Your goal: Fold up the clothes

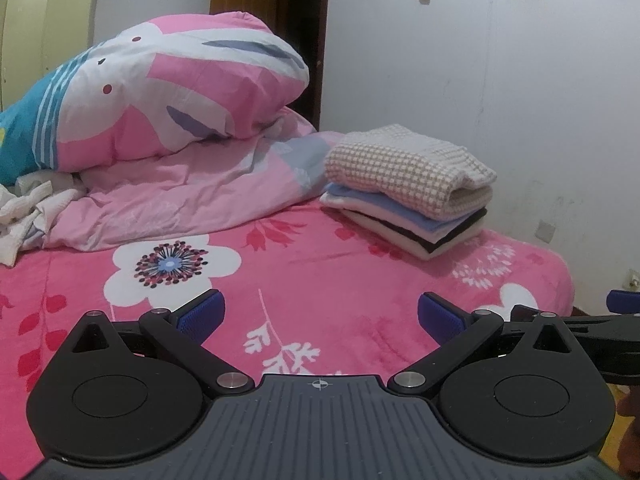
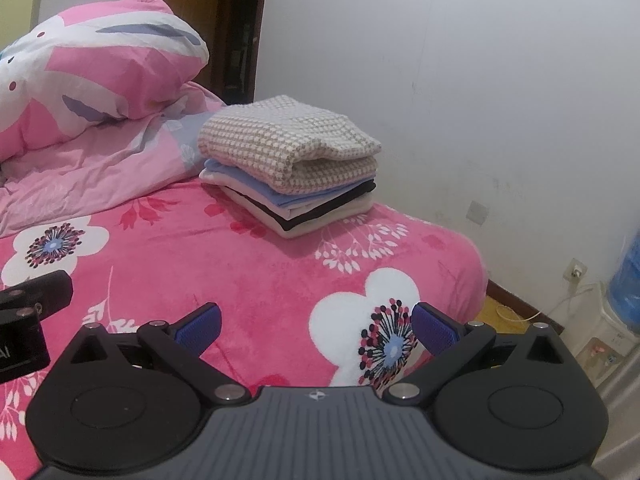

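Left gripper (image 1: 320, 316) and right gripper (image 2: 316, 322) both spread wide, empty, above the pink floral bed blanket (image 2: 240, 272). Stack of folded clothes (image 2: 292, 168), checked knit on top, sits near the bed's far corner by the white wall (image 2: 480, 80).

- Left gripper (image 1: 319, 318): matte black linkage arms with silver pivot pins, blue ribbed pads (image 1: 200, 314) on the fingers.
- Two round black discs flank a dark grey ribbed body bearing a small crosshair mark.
- Right gripper (image 2: 317, 320): the same black arms, silver pins, blue textured pads (image 2: 434, 326), grey ribbed housing.
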Motion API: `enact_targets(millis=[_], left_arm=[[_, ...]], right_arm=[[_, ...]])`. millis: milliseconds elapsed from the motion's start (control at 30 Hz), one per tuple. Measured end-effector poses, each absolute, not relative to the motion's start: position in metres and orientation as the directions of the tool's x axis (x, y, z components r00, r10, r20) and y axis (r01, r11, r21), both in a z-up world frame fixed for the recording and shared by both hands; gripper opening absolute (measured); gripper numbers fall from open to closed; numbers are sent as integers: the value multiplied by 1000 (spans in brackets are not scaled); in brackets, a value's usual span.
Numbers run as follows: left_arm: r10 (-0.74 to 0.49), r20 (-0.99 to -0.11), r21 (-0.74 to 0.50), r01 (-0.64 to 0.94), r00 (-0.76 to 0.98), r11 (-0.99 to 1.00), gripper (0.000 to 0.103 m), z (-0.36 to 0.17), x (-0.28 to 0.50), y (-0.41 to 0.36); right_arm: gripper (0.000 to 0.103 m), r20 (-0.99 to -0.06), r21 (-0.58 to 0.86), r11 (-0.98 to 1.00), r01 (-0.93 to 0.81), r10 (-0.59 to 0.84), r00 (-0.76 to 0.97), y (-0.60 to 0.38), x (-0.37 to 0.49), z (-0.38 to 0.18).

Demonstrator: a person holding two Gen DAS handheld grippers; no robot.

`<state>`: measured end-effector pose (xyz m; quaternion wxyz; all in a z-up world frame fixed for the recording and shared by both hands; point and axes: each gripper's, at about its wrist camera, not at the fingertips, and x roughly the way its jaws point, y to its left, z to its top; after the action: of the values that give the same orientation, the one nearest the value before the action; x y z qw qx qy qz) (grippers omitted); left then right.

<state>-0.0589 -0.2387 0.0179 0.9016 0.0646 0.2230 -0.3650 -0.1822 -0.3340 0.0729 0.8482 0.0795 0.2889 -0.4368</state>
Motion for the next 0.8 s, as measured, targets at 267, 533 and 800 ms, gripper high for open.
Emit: enact_targets(millis=[267, 533, 800], left_arm=[[-612, -454, -23, 678, 648, 735, 103, 17, -61, -240], [-612, -465, -29, 680, 640, 733, 103, 16, -60, -242], [-612, -472, -33, 681, 635, 732, 103, 15, -59, -243]], right_arm=[[103, -564, -104, 594, 798, -696, 444, -340, -186, 73], [103, -569, -106, 591, 799, -695, 439, -341, -187, 72], [103, -570, -109, 591, 799, -696, 437, -341, -186, 72]])
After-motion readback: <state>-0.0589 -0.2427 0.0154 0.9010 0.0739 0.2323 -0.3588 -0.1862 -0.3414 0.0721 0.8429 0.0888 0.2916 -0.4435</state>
